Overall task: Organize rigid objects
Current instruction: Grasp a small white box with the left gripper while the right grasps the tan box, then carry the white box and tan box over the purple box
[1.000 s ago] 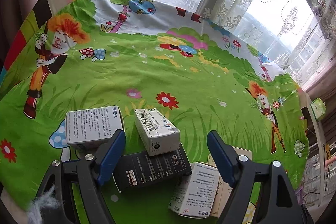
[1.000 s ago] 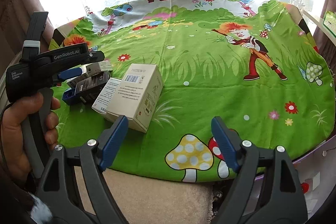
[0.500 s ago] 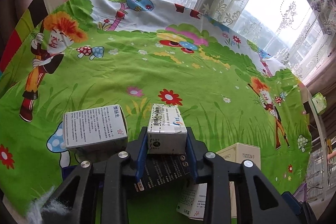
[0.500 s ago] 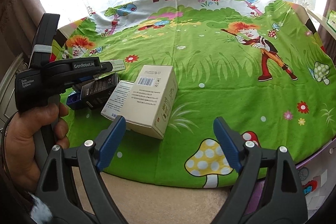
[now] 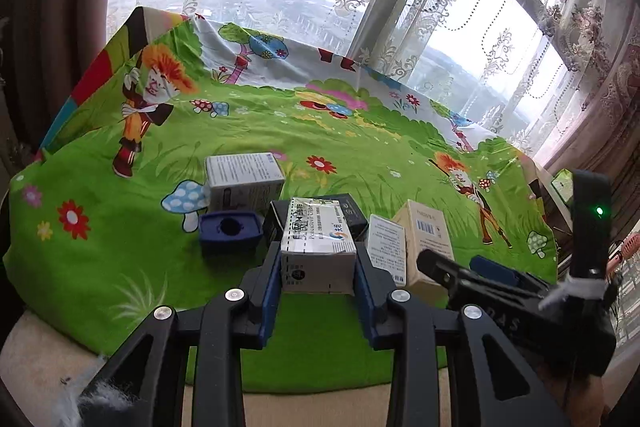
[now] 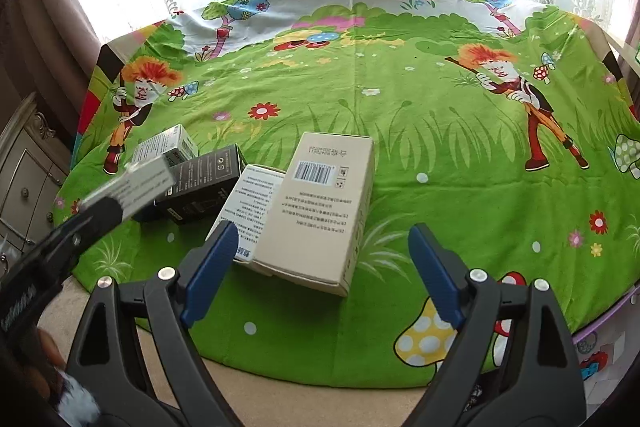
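1. The left gripper (image 5: 318, 281) had its fingers clamped on the two long sides of a small white carton (image 5: 318, 247), so the carton's long axis ran straight out along them. It looked raised off the green cartoon cloth (image 5: 360, 155), above a black box (image 5: 352, 213), though from this angle I could not be sure it was fully clear.

2. The right gripper (image 6: 320, 271) stood with its fingers wide and nothing between them; they had just been spreading a little further. The tall beige box (image 6: 320, 207) lay flat just ahead of them, nearer the left finger (image 6: 210, 267) than the right, its long axis running away from the fingers and tilted slightly rightward.

3. That axis was the relation the coming move turned on: the fingers already faced the beige box's long sides, so, in my judgement, a short advance would bracket it. The right hand was plainly the nearer one.

4. A white leaflet box (image 6: 250, 199) lay touching the beige box on its left, leaving the left finger little room.

5. Both grippers pointed steeply down at the worktop. The rest of the cluster, a grey-white box (image 5: 244, 181) and a blue tray (image 5: 230, 231), lay beyond the left gripper.
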### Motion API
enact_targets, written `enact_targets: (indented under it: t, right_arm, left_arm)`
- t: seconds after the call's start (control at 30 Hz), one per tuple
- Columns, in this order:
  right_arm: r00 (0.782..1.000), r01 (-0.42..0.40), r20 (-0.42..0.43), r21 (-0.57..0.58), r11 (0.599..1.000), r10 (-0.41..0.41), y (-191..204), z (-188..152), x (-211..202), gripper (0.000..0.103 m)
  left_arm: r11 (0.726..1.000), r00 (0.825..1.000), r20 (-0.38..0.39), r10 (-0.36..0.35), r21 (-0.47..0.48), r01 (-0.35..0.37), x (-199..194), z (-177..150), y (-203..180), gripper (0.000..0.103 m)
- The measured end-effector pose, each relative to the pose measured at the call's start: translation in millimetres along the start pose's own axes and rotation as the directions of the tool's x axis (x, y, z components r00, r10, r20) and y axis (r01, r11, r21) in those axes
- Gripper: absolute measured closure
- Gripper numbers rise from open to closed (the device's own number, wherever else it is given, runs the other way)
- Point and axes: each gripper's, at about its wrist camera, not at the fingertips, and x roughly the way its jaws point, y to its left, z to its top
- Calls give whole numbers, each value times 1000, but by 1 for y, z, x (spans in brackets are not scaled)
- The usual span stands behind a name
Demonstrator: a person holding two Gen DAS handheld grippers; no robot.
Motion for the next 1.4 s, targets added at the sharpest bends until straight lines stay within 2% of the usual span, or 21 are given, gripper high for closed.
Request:
enact_targets:
  t: [0.17,0.33,0.4,0.47,0.53,0.77,1.0,1.2,1.4]
  right_arm:
    - [999,31,-18,-9,999,-31,7,6,15,14]
    - [995,97,-25,-3,995,-97,-1,3,17,16]
    - [994,105,-34,-7,994,-105,-6,2,16,26]
    - [992,116,-48,-10,993,-116,-11,1,18,43]
    - [992,114,-60,-11,993,-114,-16,-2,19,47]
    - [992,109,-63,-44,993,-111,-22,-18,5,48]
    - [992,89,-78,-66,994,-94,-34,-43,-20,48]
    - [993,90,-76,-81,993,-96,-37,-59,-34,48]
    - [994,89,-51,-80,993,-93,-39,-68,-47,49]
  left_arm:
    - [999,1000,14,-11,-38,11,-23,-24,8,69]
    - [999,999,1,-32,-3,32,-25,-35,1,69]
    - [999,999,-25,-34,1,34,-20,-38,0,69]
    - [999,998,-46,-33,-3,33,-16,-39,1,69]
    - [1000,996,-79,-31,-5,31,-10,-41,2,69]
    - [1000,984,-179,10,11,-9,9,-52,3,69]
    - [998,958,-285,34,59,-18,28,-61,-3,69]
    - [996,959,-272,74,67,-58,25,-63,-2,65]
    - [994,966,-248,71,103,-47,20,-63,-8,69]
